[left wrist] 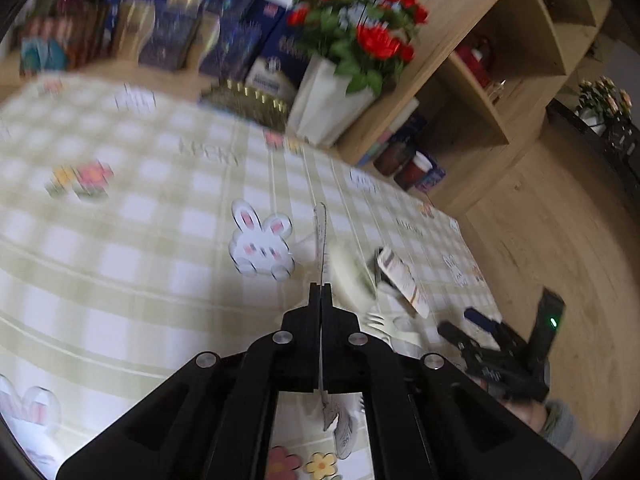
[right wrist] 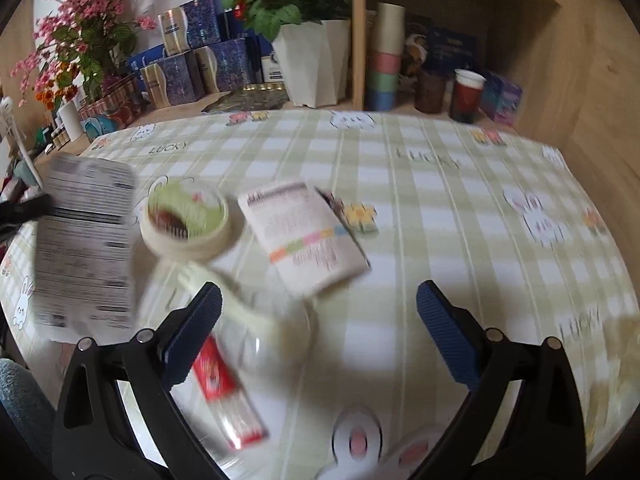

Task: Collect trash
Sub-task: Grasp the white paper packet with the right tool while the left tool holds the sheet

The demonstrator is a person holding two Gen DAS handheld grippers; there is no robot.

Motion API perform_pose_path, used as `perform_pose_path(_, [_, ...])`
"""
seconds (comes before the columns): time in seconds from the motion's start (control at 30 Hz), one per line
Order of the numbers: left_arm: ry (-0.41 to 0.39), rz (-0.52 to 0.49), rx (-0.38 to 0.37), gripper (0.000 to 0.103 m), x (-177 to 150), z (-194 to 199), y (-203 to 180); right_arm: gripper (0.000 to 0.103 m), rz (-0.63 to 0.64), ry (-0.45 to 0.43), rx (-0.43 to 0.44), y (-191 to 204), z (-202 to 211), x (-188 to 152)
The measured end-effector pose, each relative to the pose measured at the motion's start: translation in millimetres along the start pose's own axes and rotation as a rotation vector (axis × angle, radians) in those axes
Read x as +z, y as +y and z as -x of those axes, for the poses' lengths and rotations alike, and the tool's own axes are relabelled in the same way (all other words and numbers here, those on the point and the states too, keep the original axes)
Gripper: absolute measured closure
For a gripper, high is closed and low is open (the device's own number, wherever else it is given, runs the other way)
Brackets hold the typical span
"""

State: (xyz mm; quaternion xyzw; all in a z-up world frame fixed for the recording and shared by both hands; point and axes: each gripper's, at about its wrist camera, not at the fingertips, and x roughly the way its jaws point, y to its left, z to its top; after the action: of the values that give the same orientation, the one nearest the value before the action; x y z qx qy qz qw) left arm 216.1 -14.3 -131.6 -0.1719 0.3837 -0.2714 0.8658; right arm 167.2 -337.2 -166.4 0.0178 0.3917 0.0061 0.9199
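My left gripper [left wrist: 320, 289] is shut on a flat printed wrapper [left wrist: 321, 240], seen edge-on above the checked tablecloth [left wrist: 120, 240]; the same wrapper [right wrist: 86, 244] shows at the left of the right wrist view. My right gripper [right wrist: 318, 308] is open and empty above the table. Near it lie a round cream lid cup [right wrist: 186, 220], a folded printed leaflet [right wrist: 304, 236], a pale plastic fork [right wrist: 236, 300] and a red-and-white packet [right wrist: 226, 392]. The leaflet [left wrist: 402, 280] and fork [left wrist: 378, 322] also show in the left wrist view.
At the table's back stand a white pot of red flowers [right wrist: 312, 60], blue boxes [right wrist: 200, 60], stacked paper cups [right wrist: 386, 56], drink cups [right wrist: 466, 94] and pink blossoms [right wrist: 80, 32]. A wooden shelf unit [left wrist: 500, 80] stands to the right, over wooden floor [left wrist: 560, 240].
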Motion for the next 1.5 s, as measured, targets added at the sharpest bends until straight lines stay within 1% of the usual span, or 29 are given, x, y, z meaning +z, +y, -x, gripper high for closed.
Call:
perform_pose_path(0.1, [-0.047,-0.036,0.05,0.102,8.1,23.8,-1.4,0.015,0.035,0.028,0.016,6.3,-21.9,20.0])
perform_pose_path(0.2, [-0.068,-0.036,0.067,0.102,12.9,39.7,2.3,0.02,0.047,0.071,0.024,11.4,-45.1,31.6])
perform_pose_path(0.37, [-0.075,-0.021,0.079,0.102,12.4,52.1,11.5,0.027,0.042,0.152,0.063,19.0,-75.1,36.5])
perform_pose_path(0.43, [-0.066,-0.016,0.078,0.102,11.3,53.4,14.3,0.028,0.024,0.158,0.057,19.1,-78.9,36.3])
perform_pose_path(0.47, [-0.068,-0.014,0.076,0.102,10.8,54.3,15.4,0.03,0.012,0.16,0.061,18.0,-79.5,37.1])
perform_pose_path(0.5, [-0.068,-0.016,0.079,0.102,10.8,55.5,15.5,0.042,0.0,0.159,0.063,16.3,-78.8,38.1])
perform_pose_path(0.57, [-0.066,-0.017,0.077,0.102,9.9,56.8,15.5,0.048,-0.027,0.147,0.097,12.3,-74.4,40.2])
perform_pose_path(0.6, [-0.065,-0.016,0.073,0.102,9.7,57.1,15.4,0.055,-0.037,0.14,0.114,11.2,-71.5,41.0])
perform_pose_path(0.63, [-0.064,-0.015,0.069,0.102,9.3,56.8,15.1,0.066,-0.043,0.129,0.132,10.7,-66.4,42.6])
perform_pose_path(0.67, [-0.064,-0.015,0.065,0.102,8.7,56.7,14.7,0.07,-0.05,0.118,0.144,10.2,-61.8,44.4])
perform_pose_path(0.73, [-0.058,-0.02,0.048,0.102,7.6,54.4,10.4,0.082,-0.064,0.089,0.149,8.0,-50.9,48.0])
perform_pose_path(0.77, [-0.056,-0.026,0.046,0.102,7.1,53.0,7.6,0.084,-0.071,0.075,0.152,6.1,-46.0,49.4])
perform_pose_path(0.83, [-0.05,-0.045,0.035,0.102,5.2,48.9,0.7,0.093,-0.091,0.042,0.155,0.7,-36.1,52.5])
perform_pose_path(0.93, [-0.042,-0.058,0.03,0.102,3.9,44.2,-6.7,0.096,-0.122,0.01,0.119,-9.1,-22.4,52.4])
perform_pose_path(1.03, [-0.046,-0.056,0.014,0.102,6.3,46.2,-10.6,0.098,-0.151,-0.015,0.127,-16.4,-7.7,50.9])
perform_pose_path(1.13, [-0.062,-0.065,0.006,0.102,9.4,55.6,-14.7,0.098,-0.185,-0.045,0.158,-19.1,10.5,49.3])
perform_pose_path(1.27, [-0.078,-0.079,-0.002,0.102,12.2,72.2,-22.8,0.098,-0.213,-0.087,0.204,-12.7,38.6,41.1])
perform_pose_path(1.4, [-0.081,-0.083,-0.012,0.102,9.1,93.4,-26.7,0.098,-0.226,-0.118,0.253,2.0,64.3,30.3])
perform_pose_path(1.5, [-0.077,-0.096,-0.008,0.102,2.2,108.8,-29.9,0.098,-0.198,-0.127,0.274,19.8,82.7,20.1])
